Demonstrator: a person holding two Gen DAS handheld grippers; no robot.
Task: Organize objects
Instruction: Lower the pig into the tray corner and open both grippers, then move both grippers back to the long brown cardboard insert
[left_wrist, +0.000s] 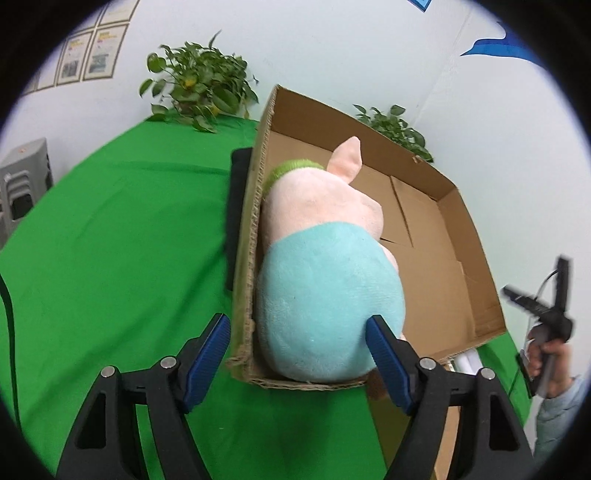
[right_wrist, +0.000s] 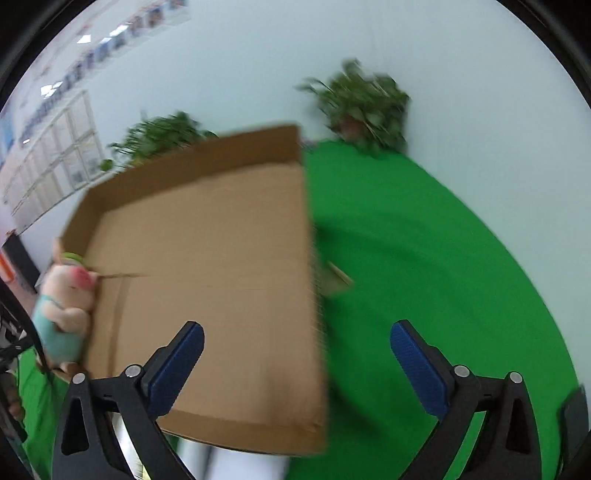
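Note:
A plush pig (left_wrist: 325, 280) in a teal outfit with a green collar lies inside the open cardboard box (left_wrist: 454, 266), against its left wall. My left gripper (left_wrist: 299, 343) is open, its fingers straddling the box's near left corner and the pig's back end. The pig also shows in the right wrist view (right_wrist: 66, 306) at the box's left side. My right gripper (right_wrist: 295, 354) is open and empty above the box's (right_wrist: 207, 280) near right part.
A green cloth (left_wrist: 110, 240) covers the table. Potted plants (left_wrist: 199, 85) stand at the far edge by the wall. A dark object (left_wrist: 236, 206) lies left of the box. White rolls (left_wrist: 467, 363) lie by the box's near side.

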